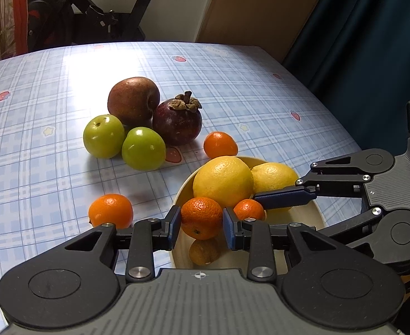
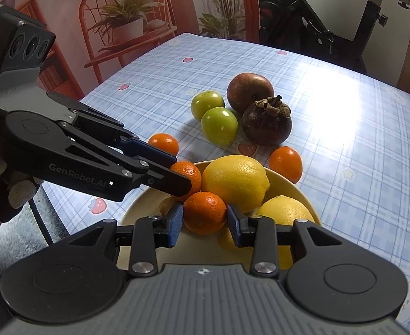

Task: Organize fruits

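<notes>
Left wrist view: the left gripper point(image 1: 201, 224) clenches a mandarin point(image 1: 201, 217) over the yellow bowl point(image 1: 311, 209), at 6 o'clock.

Right wrist view: the right gripper point(image 2: 205, 220) grips another mandarin point(image 2: 205, 212) there. Next, probably release both, then fetch the loose mandarin point(image 2: 286, 163) at 2 o'clock.

The left gripper point(image 1: 202, 226) is built of matte black linkage arms on two round black hubs, joined by silver screw heads; its fingers point(image 1: 174, 227) end in flat blue pads, and a grey ribbed plate with a small white cross mark sits nearest the camera. The right gripper point(image 2: 205, 222) has the same build: black links, silver screws, blue pads, grey ribbed plate with a white mark. Seen from the right wrist view, the left unit carries white "GenRobot.AI" lettering on one black link and a grey block with round lenses; pale glove fingers point(image 2: 21, 194) show at the left edge.
</notes>
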A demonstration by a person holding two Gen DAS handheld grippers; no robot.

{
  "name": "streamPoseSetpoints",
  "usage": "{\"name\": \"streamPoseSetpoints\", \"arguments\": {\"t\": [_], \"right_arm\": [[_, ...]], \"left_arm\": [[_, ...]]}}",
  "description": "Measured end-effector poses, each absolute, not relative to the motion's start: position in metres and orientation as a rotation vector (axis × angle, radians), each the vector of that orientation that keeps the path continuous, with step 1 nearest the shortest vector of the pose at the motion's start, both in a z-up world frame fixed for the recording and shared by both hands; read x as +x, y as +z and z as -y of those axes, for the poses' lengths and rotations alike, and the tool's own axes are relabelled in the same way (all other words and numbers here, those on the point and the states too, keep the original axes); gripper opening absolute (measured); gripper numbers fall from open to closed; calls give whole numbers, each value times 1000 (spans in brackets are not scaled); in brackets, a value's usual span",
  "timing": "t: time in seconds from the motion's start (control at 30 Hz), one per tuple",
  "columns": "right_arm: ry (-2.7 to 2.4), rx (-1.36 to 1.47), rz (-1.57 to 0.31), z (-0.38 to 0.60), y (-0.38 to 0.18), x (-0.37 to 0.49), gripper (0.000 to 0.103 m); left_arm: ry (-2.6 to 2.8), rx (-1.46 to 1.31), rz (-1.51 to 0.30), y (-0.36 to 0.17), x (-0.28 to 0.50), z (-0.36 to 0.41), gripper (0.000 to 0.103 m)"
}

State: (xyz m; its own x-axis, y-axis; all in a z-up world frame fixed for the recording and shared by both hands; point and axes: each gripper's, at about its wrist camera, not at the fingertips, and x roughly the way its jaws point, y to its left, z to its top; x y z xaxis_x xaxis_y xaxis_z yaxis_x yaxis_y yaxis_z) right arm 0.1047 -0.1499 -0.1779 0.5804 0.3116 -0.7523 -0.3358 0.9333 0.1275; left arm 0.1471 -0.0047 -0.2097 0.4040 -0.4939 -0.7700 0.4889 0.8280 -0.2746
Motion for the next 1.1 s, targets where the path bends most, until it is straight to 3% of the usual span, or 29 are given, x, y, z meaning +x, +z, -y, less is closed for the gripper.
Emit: {"name": "streamPoseSetpoints", "arguments": {"t": [0.73, 1.1], "right_arm": [[267, 23, -784, 187, -155, 126, 39], [259, 41, -795, 203, -167, 155, 39]], "left_arm": [[-490, -105, -819, -175, 141, -42, 34], [-323, -152, -858, -189, 155, -64, 38]]}}
